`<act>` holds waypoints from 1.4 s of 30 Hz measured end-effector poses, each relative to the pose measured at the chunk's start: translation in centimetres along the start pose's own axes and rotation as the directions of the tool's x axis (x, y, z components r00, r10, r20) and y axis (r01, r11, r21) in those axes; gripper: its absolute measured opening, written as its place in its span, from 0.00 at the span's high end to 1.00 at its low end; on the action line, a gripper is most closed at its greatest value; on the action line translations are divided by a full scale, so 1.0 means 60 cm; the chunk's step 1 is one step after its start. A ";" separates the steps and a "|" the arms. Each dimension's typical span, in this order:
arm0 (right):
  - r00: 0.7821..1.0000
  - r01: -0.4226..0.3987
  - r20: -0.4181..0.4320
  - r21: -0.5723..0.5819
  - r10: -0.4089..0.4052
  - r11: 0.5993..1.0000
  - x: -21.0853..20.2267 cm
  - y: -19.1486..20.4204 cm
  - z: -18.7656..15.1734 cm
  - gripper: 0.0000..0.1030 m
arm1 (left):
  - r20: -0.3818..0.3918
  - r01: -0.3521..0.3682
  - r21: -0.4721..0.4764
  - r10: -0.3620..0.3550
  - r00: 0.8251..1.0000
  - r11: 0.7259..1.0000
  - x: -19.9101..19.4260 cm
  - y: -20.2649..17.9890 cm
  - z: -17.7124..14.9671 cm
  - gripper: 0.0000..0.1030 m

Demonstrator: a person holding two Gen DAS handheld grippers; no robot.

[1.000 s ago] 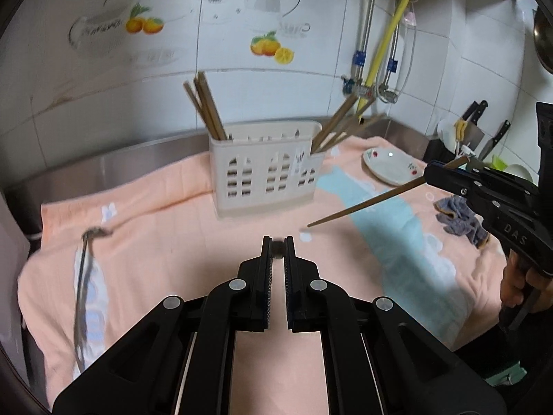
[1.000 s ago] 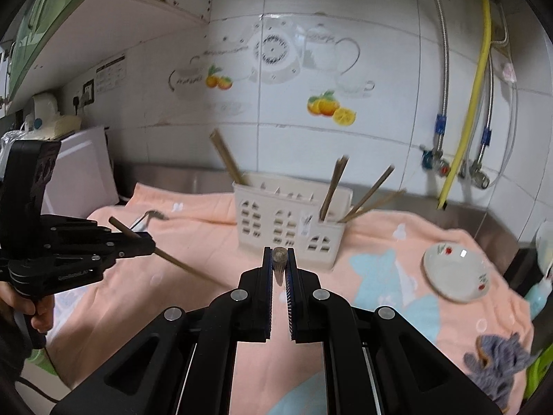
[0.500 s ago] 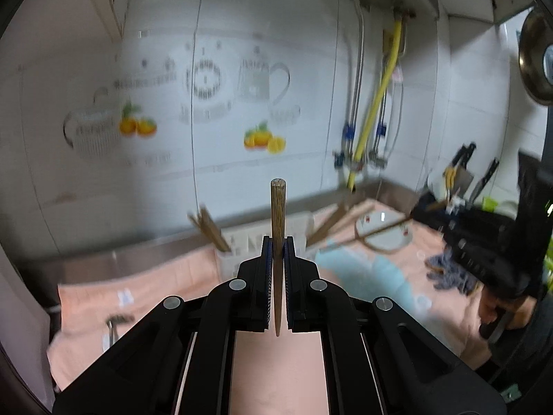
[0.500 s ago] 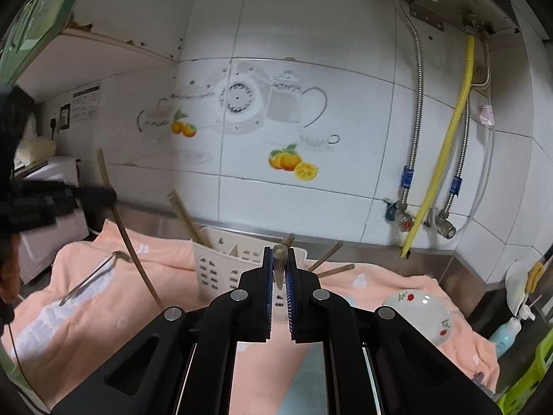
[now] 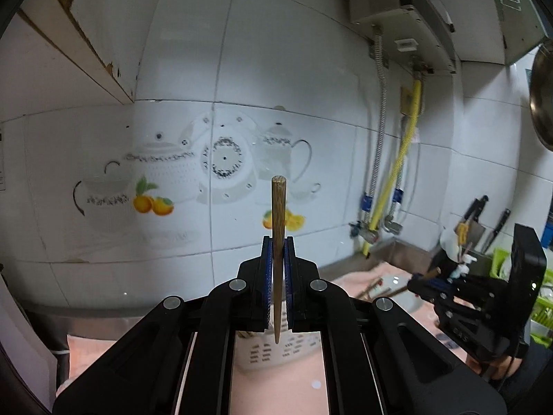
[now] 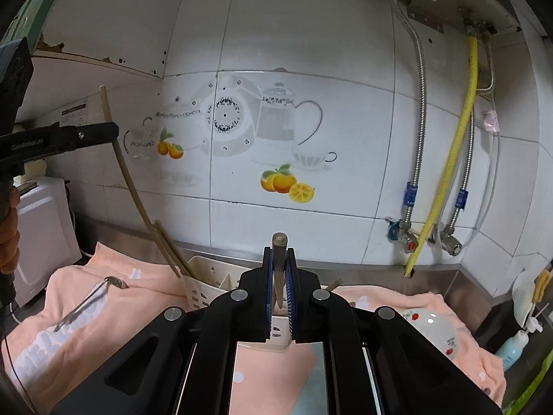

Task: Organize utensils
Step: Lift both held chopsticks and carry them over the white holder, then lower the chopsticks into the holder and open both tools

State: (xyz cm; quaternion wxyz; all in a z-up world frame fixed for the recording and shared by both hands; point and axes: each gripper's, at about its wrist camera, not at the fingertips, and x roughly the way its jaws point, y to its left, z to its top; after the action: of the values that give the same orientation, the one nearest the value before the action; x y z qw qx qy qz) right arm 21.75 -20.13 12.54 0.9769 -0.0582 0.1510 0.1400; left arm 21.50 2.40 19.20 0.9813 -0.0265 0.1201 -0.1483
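While clamped, chopstick (image 5: 278, 242) stands between fingers (image 5: 266, 276).

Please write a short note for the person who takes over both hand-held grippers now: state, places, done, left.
Left hand-held gripper: shut on a chopstick, held upright.
Right hand-held gripper: shut on a second chopstick.
White utensil holder stands on the peach towel, below both.
Done: several chopsticks already stand in it.
Left: put in both held chopsticks; a metal utensil still lies on the towel.
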 end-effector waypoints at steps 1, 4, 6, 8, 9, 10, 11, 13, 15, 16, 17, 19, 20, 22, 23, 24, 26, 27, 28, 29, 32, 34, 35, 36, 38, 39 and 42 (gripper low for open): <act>1.000 0.001 -0.004 0.000 -0.001 1.000 0.006 -0.001 -0.001 0.93 | -0.002 0.004 -0.012 -0.004 1.000 1.000 0.008 0.006 0.002 0.95; 1.000 0.003 -0.027 0.008 -0.003 1.000 0.025 -0.007 -0.005 0.93 | -0.006 0.002 -0.036 -0.002 1.000 0.999 0.029 0.022 0.004 0.95; 0.999 -0.001 -0.049 0.018 0.002 1.000 0.038 -0.012 -0.010 0.93 | -0.007 0.004 -0.055 -0.004 1.000 0.998 0.040 0.032 0.004 0.95; 0.997 -0.010 -0.071 0.034 0.012 0.999 0.051 -0.019 -0.016 0.93 | -0.008 0.000 -0.063 -0.001 1.000 0.998 0.050 0.037 0.005 0.95; 0.997 -0.010 -0.077 0.038 0.013 0.999 0.055 -0.020 -0.019 0.93 | -0.010 -0.004 -0.067 0.003 1.000 0.998 0.057 0.040 0.004 0.95; 0.997 -0.009 -0.082 0.040 0.013 0.999 0.059 -0.022 -0.021 0.93 | -0.013 -0.007 -0.069 0.006 1.000 0.998 0.064 0.043 0.003 0.95; 0.996 -0.010 -0.086 0.041 0.013 0.999 0.063 -0.022 -0.024 0.93 | -0.018 -0.013 -0.073 0.012 1.000 0.997 0.073 0.046 0.001 0.95; 0.996 -0.010 -0.090 0.043 0.013 0.999 0.068 -0.023 -0.027 0.93 | -0.024 -0.022 -0.083 0.020 1.000 0.996 0.085 0.053 -0.003 0.95; 0.995 -0.010 -0.097 0.040 0.014 0.999 0.073 -0.023 -0.030 0.93 | -0.040 -0.024 -0.091 0.020 0.999 0.996 0.099 0.059 -0.009 0.95; 0.995 -0.010 -0.100 0.040 0.014 0.999 0.076 -0.023 -0.032 0.93 | -0.048 -0.025 -0.092 0.021 0.999 0.995 0.107 0.061 -0.013 0.95; 0.995 -0.011 -0.102 0.041 0.015 0.999 0.079 -0.024 -0.033 0.93 | -0.056 -0.027 -0.090 0.022 0.998 0.996 0.115 0.062 -0.017 0.95; 0.994 -0.011 -0.110 0.039 0.015 0.999 0.083 -0.025 -0.035 0.93 | -0.069 -0.040 -0.083 0.034 0.997 0.996 0.126 0.063 -0.025 0.95; 0.993 -0.011 -0.116 0.039 0.016 0.999 0.087 -0.025 -0.036 0.93 | -0.074 -0.044 -0.079 0.038 0.996 0.996 0.131 0.062 -0.028 0.95; 0.992 -0.012 -0.128 0.041 0.017 0.999 0.093 -0.026 -0.040 0.93 | -0.095 -0.050 -0.077 0.043 0.995 0.996 0.146 0.063 -0.037 0.95; 0.991 -0.013 -0.134 0.043 0.018 0.999 0.097 -0.027 -0.042 0.93 | -0.103 -0.051 -0.077 0.043 0.994 0.996 0.152 0.063 -0.041 0.95; 0.990 -0.013 -0.138 0.046 0.019 0.999 0.100 -0.029 -0.045 0.93 | -0.109 -0.053 -0.075 0.045 0.993 0.996 0.155 0.064 -0.044 0.95; 0.989 -0.013 -0.147 0.050 0.020 0.999 0.104 -0.030 -0.049 0.93 | -0.126 -0.051 -0.072 0.042 0.991 0.996 0.164 0.064 -0.053 0.95; 0.988 -0.013 -0.151 0.051 0.021 0.999 0.107 -0.031 -0.050 0.93 | -0.133 -0.050 -0.070 0.041 0.990 0.996 0.166 0.063 -0.055 0.95; 0.988 -0.014 -0.156 0.054 0.023 0.998 0.109 -0.032 -0.052 0.93 | -0.142 -0.052 -0.065 0.042 0.989 0.997 0.170 0.061 -0.059 0.95; 0.987 -0.016 -0.161 0.056 0.025 0.998 0.112 -0.033 -0.054 0.93 | -0.150 -0.051 -0.063 0.041 0.988 0.997 0.173 0.060 -0.063 0.95; 0.985 -0.017 -0.170 0.059 0.027 0.998 0.117 -0.034 -0.059 0.93 | -0.169 -0.049 -0.063 0.038 0.985 0.997 0.181 0.059 -0.070 0.95; 0.984 -0.022 -0.176 0.061 0.033 0.998 0.120 -0.035 -0.060 0.93 | -0.180 -0.051 -0.060 0.040 0.983 0.997 0.185 0.057 -0.076 0.95; 0.984 -0.024 -0.177 0.064 0.035 0.998 0.122 -0.035 -0.061 0.93 | -0.186 -0.052 -0.059 0.041 0.982 0.997 0.187 0.057 -0.078 0.95; 0.983 -0.025 -0.179 0.065 0.036 0.998 0.122 -0.035 -0.062 0.93 | -0.191 -0.051 -0.058 0.039 0.981 0.997 0.188 0.056 -0.080 0.95; 0.982 -0.028 -0.183 0.068 0.040 0.997 0.126 -0.035 -0.064 0.93 | -0.199 -0.057 -0.057 0.045 0.979 0.997 0.190 0.055 -0.086 0.94; 0.982 -0.029 -0.185 0.068 0.041 0.997 0.127 -0.035 -0.065 0.93 | -0.202 -0.055 -0.058 0.042 0.979 0.997 0.191 0.054 -0.087 0.93; 0.981 -0.029 -0.189 0.069 0.042 0.997 0.130 -0.034 -0.069 0.93 | -0.211 -0.054 -0.055 0.041 0.977 0.997 0.191 0.053 -0.091 0.88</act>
State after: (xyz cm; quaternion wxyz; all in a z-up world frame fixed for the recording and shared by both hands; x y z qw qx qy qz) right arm 28.35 -20.73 6.35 0.9567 -0.0364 0.2492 0.1461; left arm 31.71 1.92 11.03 0.9652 -0.0374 0.2278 -0.1232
